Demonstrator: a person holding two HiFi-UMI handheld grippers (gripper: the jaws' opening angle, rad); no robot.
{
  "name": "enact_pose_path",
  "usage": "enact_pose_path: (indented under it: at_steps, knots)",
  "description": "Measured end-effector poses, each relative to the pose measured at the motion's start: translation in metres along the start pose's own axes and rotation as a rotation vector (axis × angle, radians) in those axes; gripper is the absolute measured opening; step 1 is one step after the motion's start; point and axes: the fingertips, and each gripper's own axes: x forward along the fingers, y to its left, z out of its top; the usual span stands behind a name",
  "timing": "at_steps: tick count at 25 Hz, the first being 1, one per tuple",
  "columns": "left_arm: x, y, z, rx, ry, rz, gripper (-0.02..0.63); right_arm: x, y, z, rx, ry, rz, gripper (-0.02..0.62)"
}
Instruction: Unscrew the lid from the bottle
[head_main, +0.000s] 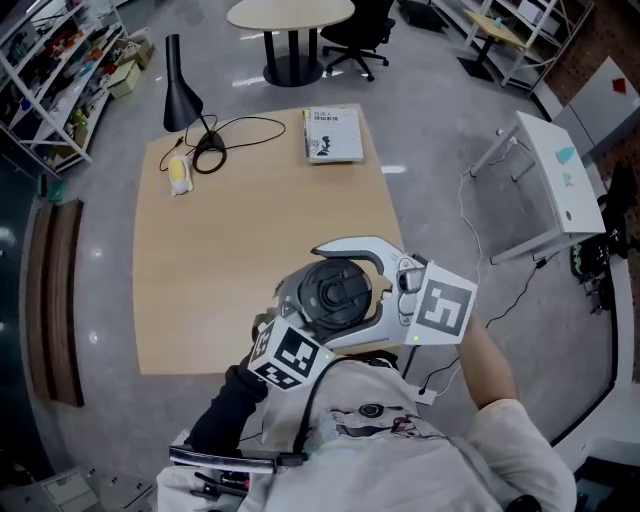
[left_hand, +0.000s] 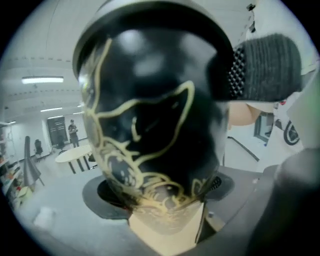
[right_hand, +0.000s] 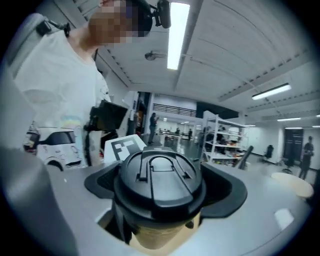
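Left gripper (left_hand: 162, 200) clamps the bottle (left_hand: 150, 125), right gripper (right_hand: 165, 200) clasps the lid (right_hand: 157, 180), lower centre of the head view. A slack clamp could let the bottle spin or drop.

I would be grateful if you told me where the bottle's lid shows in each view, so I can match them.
Head view: the lid sits just below centre, seen from above, ringed by jaws.
Left gripper view: what seems its rim arcs along the top, above the black-and-gold bottle.
Right gripper view: lid at lower centre, between the jaws.
Shared landmark: the round table.
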Motion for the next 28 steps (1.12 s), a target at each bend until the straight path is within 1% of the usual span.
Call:
enact_pose_path:
  at_steps: [2, 4, 5, 6, 7, 8, 10, 13, 15, 16, 17, 19, 20, 21, 22, 23, 24, 25, 27, 28]
  knots:
    - [-0.003, -0.024, 0.005, 0.038, -0.050, -0.137, 0.405, -0.005, 0.023, 0.002, -0.058, 0.000, 0.200, 0.486]
    - [-0.009, -0.047, 0.011, 0.066, -0.092, -0.287, 0.405, -0.011, 0.044, 0.008, -0.076, -0.020, 0.415, 0.486]
    - [-0.012, -0.058, 0.015, 0.071, -0.105, -0.353, 0.405, -0.014, 0.052, 0.011, -0.074, -0.027, 0.508, 0.486]
    - [-0.014, -0.066, 0.018, 0.074, -0.115, -0.406, 0.405, -0.018, 0.058, 0.014, -0.070, -0.033, 0.585, 0.486]
    - [-0.016, -0.072, 0.022, 0.076, -0.124, -0.448, 0.405, -0.021, 0.062, 0.018, -0.065, -0.040, 0.643, 0.486]
    - [-0.018, -0.077, 0.026, 0.078, -0.134, -0.481, 0.405, -0.024, 0.065, 0.022, -0.061, -0.049, 0.685, 0.486]
    - [-0.023, -0.086, 0.029, 0.079, -0.151, -0.544, 0.405, -0.026, 0.069, 0.029, -0.050, -0.072, 0.739, 0.486]
    - [-0.032, -0.103, 0.027, 0.098, -0.145, -0.648, 0.405, -0.030, 0.079, 0.041, -0.051, -0.106, 0.816, 0.486]
    - [-0.035, -0.108, 0.026, 0.092, -0.157, -0.672, 0.405, -0.030, 0.084, 0.046, -0.062, -0.123, 0.834, 0.486]
    - [-0.035, -0.106, 0.026, 0.078, -0.167, -0.664, 0.405, -0.029, 0.082, 0.050, -0.054, -0.142, 0.818, 0.486]
    - [-0.035, -0.104, 0.026, 0.065, -0.175, -0.648, 0.405, -0.028, 0.078, 0.055, -0.035, -0.178, 0.785, 0.486]
    - [-0.036, -0.096, 0.025, 0.041, -0.187, -0.604, 0.405, -0.030, 0.065, 0.071, 0.022, -0.297, 0.687, 0.486]
    - [-0.037, -0.090, 0.026, 0.025, -0.197, -0.579, 0.405, -0.031, 0.054, 0.079, 0.049, -0.360, 0.617, 0.486]
    - [-0.039, -0.083, 0.027, 0.005, -0.209, -0.548, 0.405, -0.033, 0.041, 0.084, 0.073, -0.410, 0.526, 0.486]
    - [-0.041, -0.074, 0.026, -0.022, -0.219, -0.505, 0.405, -0.035, 0.025, 0.085, 0.101, -0.445, 0.412, 0.486]
    - [-0.044, -0.061, 0.022, -0.051, -0.223, -0.442, 0.405, -0.038, 0.004, 0.082, 0.137, -0.463, 0.275, 0.486]
    - [-0.047, -0.045, 0.016, -0.080, -0.221, -0.356, 0.405, -0.043, -0.018, 0.073, 0.173, -0.461, 0.114, 0.486]
    - [-0.051, -0.025, 0.009, -0.101, -0.213, -0.249, 0.405, -0.052, -0.041, 0.059, 0.200, -0.441, -0.066, 0.486]
    - [-0.065, 0.019, -0.005, -0.118, -0.184, -0.004, 0.405, -0.076, -0.077, 0.028, 0.237, -0.393, -0.435, 0.486]
    - [-0.076, 0.040, -0.010, -0.127, -0.170, 0.119, 0.405, -0.087, -0.086, 0.017, 0.256, -0.384, -0.586, 0.486]
